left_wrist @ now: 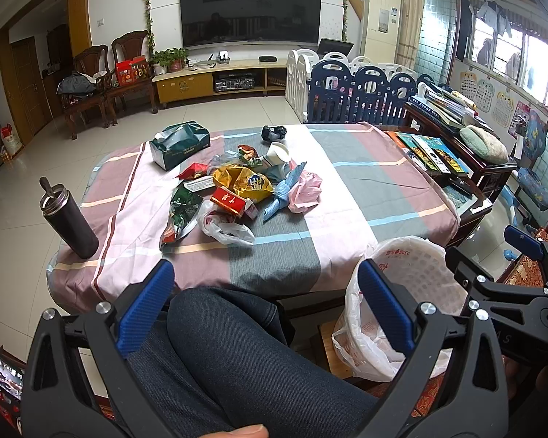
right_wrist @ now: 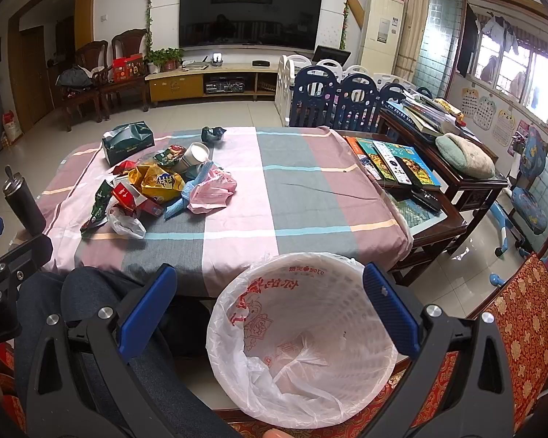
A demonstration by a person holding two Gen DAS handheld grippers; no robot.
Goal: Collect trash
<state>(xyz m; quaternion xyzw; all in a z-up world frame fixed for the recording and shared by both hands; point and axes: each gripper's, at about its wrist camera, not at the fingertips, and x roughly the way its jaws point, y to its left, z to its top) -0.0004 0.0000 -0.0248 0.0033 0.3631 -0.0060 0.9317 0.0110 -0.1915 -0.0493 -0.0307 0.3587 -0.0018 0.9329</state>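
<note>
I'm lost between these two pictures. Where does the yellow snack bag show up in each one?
Left wrist view: the yellow snack bag lies near the picture's centre, in the trash pile, just left of the crumpled pink bag.
Right wrist view: the yellow snack bag sits left of centre, again left of the pink bag.
Shared landmark: the green tissue box behind the pile.

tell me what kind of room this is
Most likely a family living room in a home: a big wall-mounted TV above a low media cabinet, a baby playpen fence, and a cloth-covered table.
</note>
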